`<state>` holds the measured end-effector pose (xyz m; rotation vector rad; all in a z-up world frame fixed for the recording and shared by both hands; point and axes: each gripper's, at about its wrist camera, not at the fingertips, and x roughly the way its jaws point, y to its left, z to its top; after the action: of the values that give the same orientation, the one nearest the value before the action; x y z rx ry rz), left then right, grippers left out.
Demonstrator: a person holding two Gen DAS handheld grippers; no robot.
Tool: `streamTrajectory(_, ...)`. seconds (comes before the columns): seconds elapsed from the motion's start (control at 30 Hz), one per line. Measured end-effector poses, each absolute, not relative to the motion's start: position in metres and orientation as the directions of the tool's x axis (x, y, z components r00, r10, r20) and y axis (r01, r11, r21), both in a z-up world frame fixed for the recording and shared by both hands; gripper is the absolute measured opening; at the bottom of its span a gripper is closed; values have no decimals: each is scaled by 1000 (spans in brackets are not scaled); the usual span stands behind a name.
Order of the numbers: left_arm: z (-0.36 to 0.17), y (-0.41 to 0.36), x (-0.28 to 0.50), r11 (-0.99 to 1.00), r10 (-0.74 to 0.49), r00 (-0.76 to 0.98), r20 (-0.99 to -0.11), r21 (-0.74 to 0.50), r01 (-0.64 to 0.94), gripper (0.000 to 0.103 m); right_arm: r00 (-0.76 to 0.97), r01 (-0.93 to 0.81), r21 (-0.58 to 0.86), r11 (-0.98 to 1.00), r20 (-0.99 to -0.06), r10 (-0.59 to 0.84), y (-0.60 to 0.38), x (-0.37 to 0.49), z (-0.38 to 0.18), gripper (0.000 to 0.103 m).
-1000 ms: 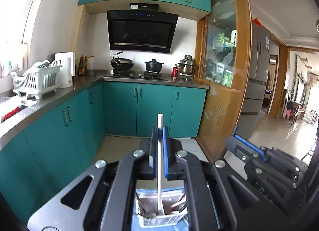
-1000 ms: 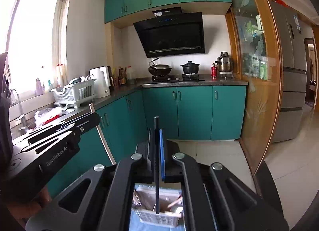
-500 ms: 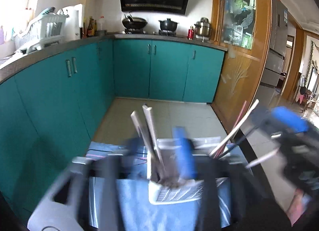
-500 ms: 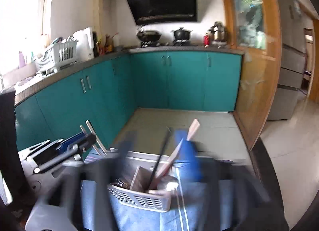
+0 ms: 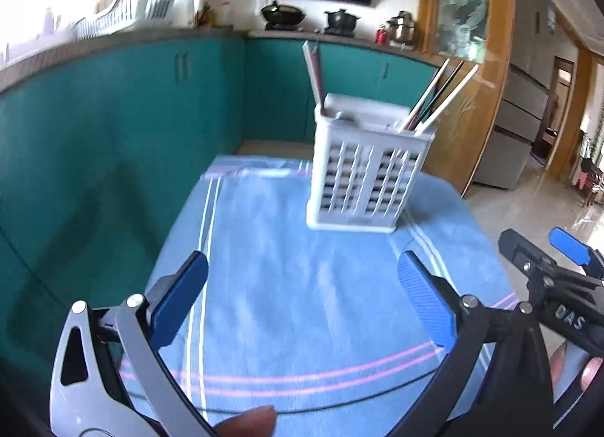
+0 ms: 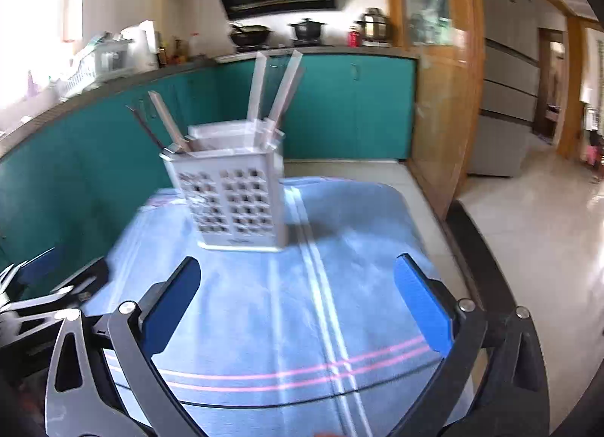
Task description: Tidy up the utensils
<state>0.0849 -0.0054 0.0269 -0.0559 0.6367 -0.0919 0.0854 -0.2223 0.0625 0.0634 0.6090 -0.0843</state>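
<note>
Two grippers: both are showing spread wide and carrying nothing.
Left gripper (image 5: 302,301): its blue pads are sitting at the lower left and lower right of the left wrist view, released, with only towel between them.
Right gripper (image 6: 296,299): it is framing the lower half of the right wrist view the same way, jaws parted and not touching anything.
Utensil holder (image 5: 368,167): the white slotted caddy is standing upright in the centre-right of the left wrist view, on the far part of the blue towel (image 5: 302,286).
Chopsticks (image 5: 438,99): they are leaning out of the holder's compartments, some toward the upper right, a pale pair (image 6: 273,87) rising near the top centre of the right wrist view.
Stage, as a judgement: the sticks appear stowed, and no loose utensil is showing on the towel.
Doing it well: I would be backing both grippers off level and slowly, avoiding the leaning sticks so the light caddy is not tipping.
</note>
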Motion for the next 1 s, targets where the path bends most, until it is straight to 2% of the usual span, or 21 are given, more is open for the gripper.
streamTrajectory(0.13,14,-6,83,994,-106,785,-611,-84,69,99,813,130,39,991,-576,-84,-233,78,47,100)
streamTrajectory(0.27,11,-21,78,993,-106,796,-596,-23,115,99,802,126,28,992,-591,-85,-236,74,39,100)
streamTrajectory(1.0,15,-25,79,990,-131,800,-585,-29,140,99,811,130,30,991,-578,-89,-237,63,37,100)
